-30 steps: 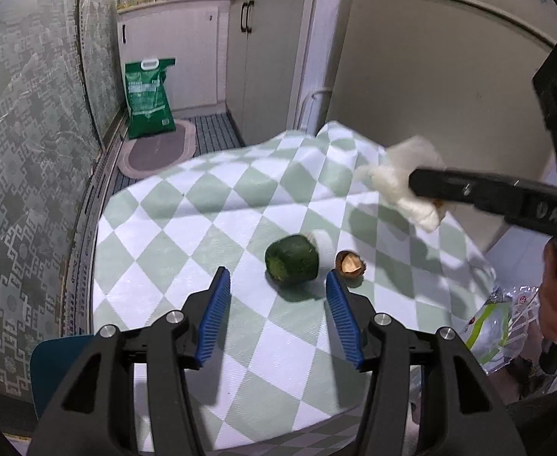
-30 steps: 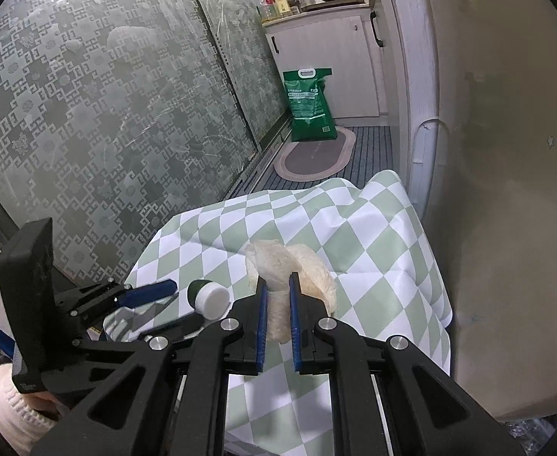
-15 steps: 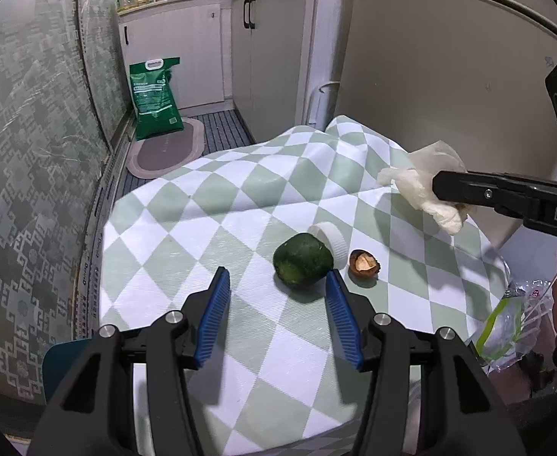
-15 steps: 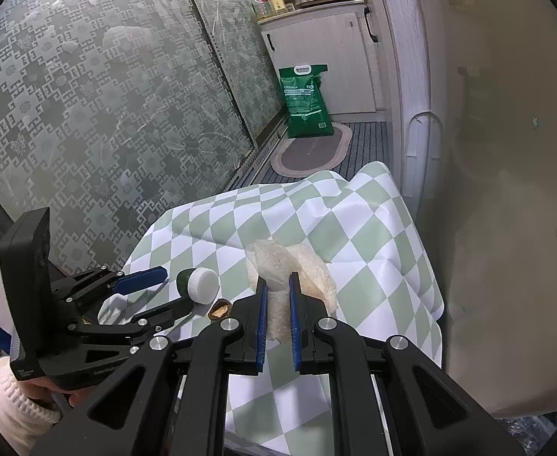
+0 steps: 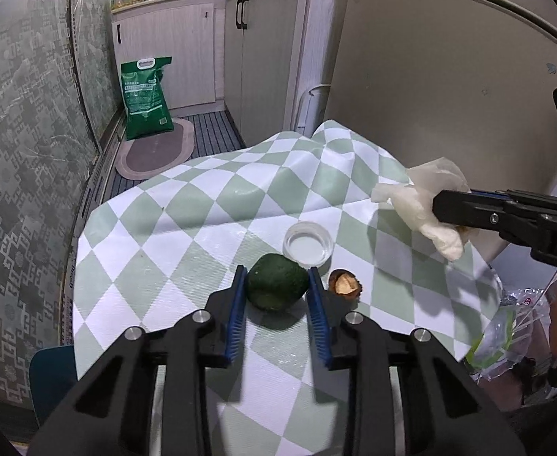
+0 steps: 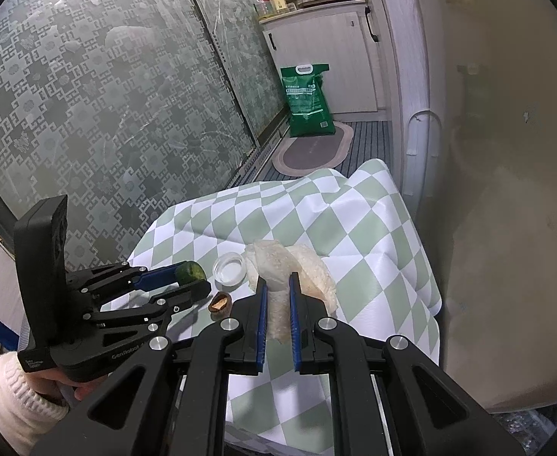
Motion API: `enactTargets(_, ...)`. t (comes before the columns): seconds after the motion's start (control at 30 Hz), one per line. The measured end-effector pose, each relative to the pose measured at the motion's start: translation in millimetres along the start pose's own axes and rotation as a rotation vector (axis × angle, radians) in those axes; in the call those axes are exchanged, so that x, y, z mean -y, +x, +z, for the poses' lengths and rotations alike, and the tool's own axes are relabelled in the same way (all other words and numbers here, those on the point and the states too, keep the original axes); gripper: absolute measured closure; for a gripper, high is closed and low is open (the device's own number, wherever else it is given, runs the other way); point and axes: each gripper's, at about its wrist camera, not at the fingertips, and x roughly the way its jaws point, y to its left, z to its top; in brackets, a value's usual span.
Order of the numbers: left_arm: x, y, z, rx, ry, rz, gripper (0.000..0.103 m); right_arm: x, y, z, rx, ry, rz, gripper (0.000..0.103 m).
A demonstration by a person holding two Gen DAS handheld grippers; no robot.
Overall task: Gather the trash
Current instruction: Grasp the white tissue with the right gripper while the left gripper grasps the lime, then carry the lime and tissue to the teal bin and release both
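A dark green round fruit [image 5: 276, 288] lies on the green-and-white checked tablecloth [image 5: 187, 228]. My left gripper [image 5: 276, 274] straddles it; its jaws are closing and the blue pads [image 5: 240, 296] touch the fruit on both sides. The right wrist view shows the same grip, the fruit [image 6: 192, 270] sitting in the left gripper [image 6: 189, 280]. My right gripper [image 6: 278, 283] is shut on a crumpled white tissue [image 6: 278, 266] and hovers over the table's right side, where the left wrist view also shows the tissue [image 5: 426, 205].
A clear round lid [image 5: 309, 246] and a brown nut shell [image 5: 345, 285] lie just beyond the fruit. A plastic bag [image 5: 506, 326] hangs off the table's right edge. A green sack [image 5: 145, 98] and an oval mat [image 5: 157, 150] are on the floor; frosted glass doors [image 6: 107, 114] stand at the left.
My left gripper moved forward until the green fruit sat between its fingers, and its jaws narrowed onto the fruit. The right gripper kept the tissue and barely moved.
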Motion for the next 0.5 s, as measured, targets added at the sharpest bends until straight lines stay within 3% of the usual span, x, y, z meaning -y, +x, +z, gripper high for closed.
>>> enactTargets(0.5, -40.5, -71.5, 12.4, 0.178, -0.119, -0.013, 0.07, -55.6, 7.0, 15.9, 0.009, -0.086, 0.037, 0.093)
